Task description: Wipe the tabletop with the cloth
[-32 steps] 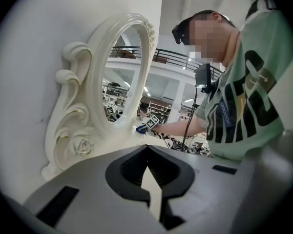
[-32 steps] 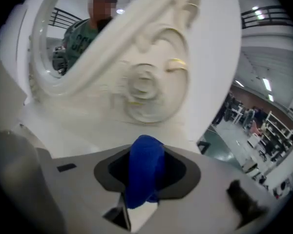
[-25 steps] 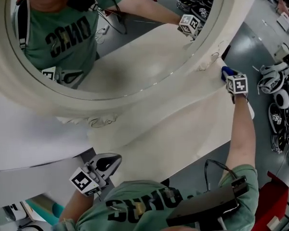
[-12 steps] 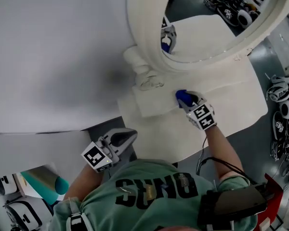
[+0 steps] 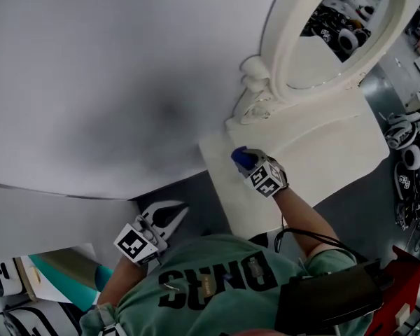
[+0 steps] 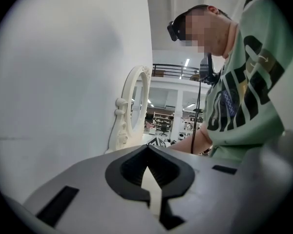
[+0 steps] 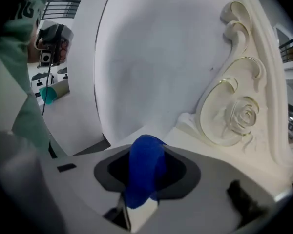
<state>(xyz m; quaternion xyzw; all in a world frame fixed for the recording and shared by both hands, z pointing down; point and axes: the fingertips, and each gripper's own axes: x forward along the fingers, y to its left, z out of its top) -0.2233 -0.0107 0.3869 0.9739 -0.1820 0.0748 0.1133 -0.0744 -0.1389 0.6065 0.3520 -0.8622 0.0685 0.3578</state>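
1. Wall (image 5: 91, 68), plain and white, fills the left of the head view, and we leave it alone.
2. Our left gripper (image 5: 171, 218) hangs off the table close to our body. Its jaws are together with nothing between them, so it takes no part in the wiping.
3. The blue cloth (image 5: 239, 156) is bunched and pinched between the jaws of our right gripper (image 5: 250, 166). It is pressed onto the tabletop (image 5: 322, 152) near its left end, just in front of the carved foot of the mirror (image 5: 332, 30).
4. A second ago this same gripper and cloth sat at the far right of the table, under the mirror's rim. Half a second ago they were midway along. We have therefore swept leftward along the strip beside the mirror.
5. We judge that this back strip is now wiped from end to end, while the wider front part of the tabletop, nearer to us and to the right, looks not yet covered.
6. The next stroke probably needs to turn back rightward, a little closer to our body, keeping clear of the mirror's scrollwork.
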